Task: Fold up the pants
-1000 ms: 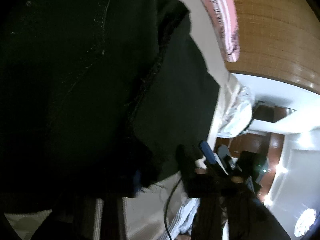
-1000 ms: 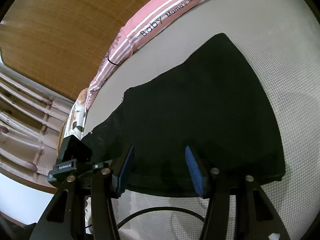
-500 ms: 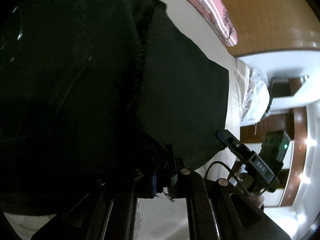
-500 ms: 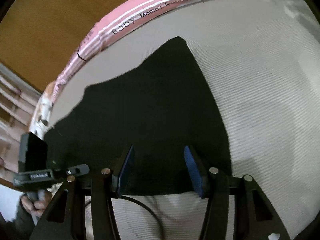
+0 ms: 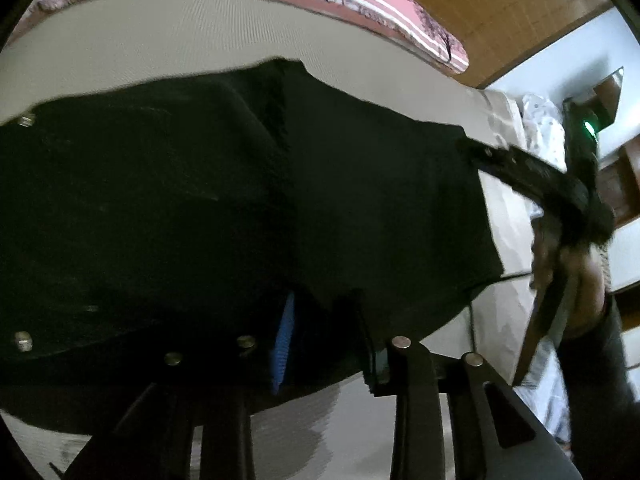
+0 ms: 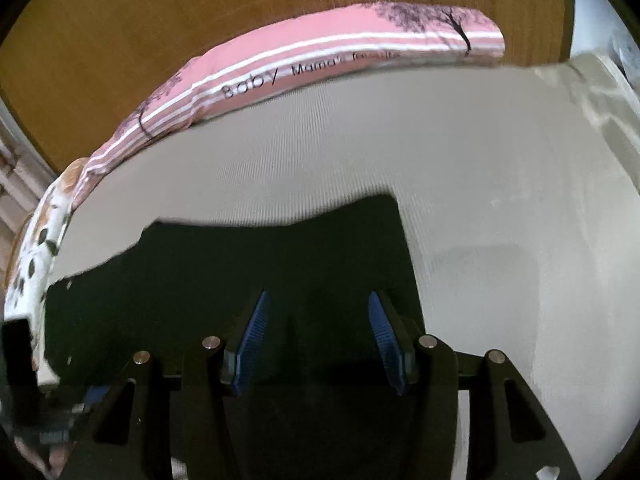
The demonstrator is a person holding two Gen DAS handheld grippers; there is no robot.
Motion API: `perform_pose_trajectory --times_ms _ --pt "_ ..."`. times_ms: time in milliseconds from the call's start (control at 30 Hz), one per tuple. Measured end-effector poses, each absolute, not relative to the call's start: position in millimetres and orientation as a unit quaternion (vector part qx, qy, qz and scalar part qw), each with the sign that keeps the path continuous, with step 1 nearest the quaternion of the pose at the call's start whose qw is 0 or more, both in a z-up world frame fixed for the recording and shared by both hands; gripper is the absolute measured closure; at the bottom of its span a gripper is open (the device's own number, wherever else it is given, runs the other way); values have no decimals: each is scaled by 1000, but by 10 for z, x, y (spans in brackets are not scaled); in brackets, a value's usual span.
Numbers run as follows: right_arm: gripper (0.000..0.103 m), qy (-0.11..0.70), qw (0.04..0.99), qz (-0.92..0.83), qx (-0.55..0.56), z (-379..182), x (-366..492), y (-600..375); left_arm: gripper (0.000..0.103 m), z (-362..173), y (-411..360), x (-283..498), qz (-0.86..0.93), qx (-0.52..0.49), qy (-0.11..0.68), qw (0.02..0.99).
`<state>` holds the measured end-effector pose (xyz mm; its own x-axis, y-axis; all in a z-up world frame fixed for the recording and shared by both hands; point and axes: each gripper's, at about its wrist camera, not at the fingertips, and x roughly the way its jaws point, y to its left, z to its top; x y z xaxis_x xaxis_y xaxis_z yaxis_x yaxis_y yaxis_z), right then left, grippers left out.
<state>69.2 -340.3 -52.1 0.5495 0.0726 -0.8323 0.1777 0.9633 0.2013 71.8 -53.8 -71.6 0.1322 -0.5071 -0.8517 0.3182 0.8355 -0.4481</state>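
Note:
The black pants point(image 5: 224, 200) lie spread on the pale bed sheet point(image 5: 168, 44), with a raised seam down the middle and metal studs at the left. My left gripper point(image 5: 328, 344) is open, its blue pads apart over the near edge of the cloth. The pants point(image 6: 280, 264) also fill the lower middle of the right wrist view. My right gripper point(image 6: 318, 340) is open, its blue pads apart just above the cloth near its right edge. The right gripper point(image 5: 532, 176) also shows at the right of the left wrist view, near the pants' right corner.
A pink striped pillow point(image 6: 320, 60) lies along the far edge of the bed under a wooden headboard point(image 6: 200, 12). A patterned pillow point(image 6: 44, 216) is at the far left. Bare sheet point(image 6: 500, 200) stretches to the right of the pants.
My left gripper has opened and let go of the pants, which now lie flat. My right gripper has stayed open and moved toward the pants' right edge.

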Motion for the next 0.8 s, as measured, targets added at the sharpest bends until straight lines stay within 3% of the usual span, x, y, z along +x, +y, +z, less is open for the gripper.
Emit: perform_pose_trajectory --times_ms 100,367,433,500,800 --pt "54 481 867 -52 117 -586 977 -3442 60 -647 -381 692 -261 -78 583 766" --pt "56 503 858 -78 75 -787 1207 -3368 59 -402 342 636 -201 -117 529 816" --pt "56 502 858 -73 85 -768 1159 -3355 57 -322 522 608 -193 -133 514 826" --pt "57 503 856 -61 103 -745 1063 -3316 47 -248 723 579 -180 -157 498 833" --pt "56 524 842 -11 131 -852 431 -2897 44 -230 1565 402 -125 -288 472 824"
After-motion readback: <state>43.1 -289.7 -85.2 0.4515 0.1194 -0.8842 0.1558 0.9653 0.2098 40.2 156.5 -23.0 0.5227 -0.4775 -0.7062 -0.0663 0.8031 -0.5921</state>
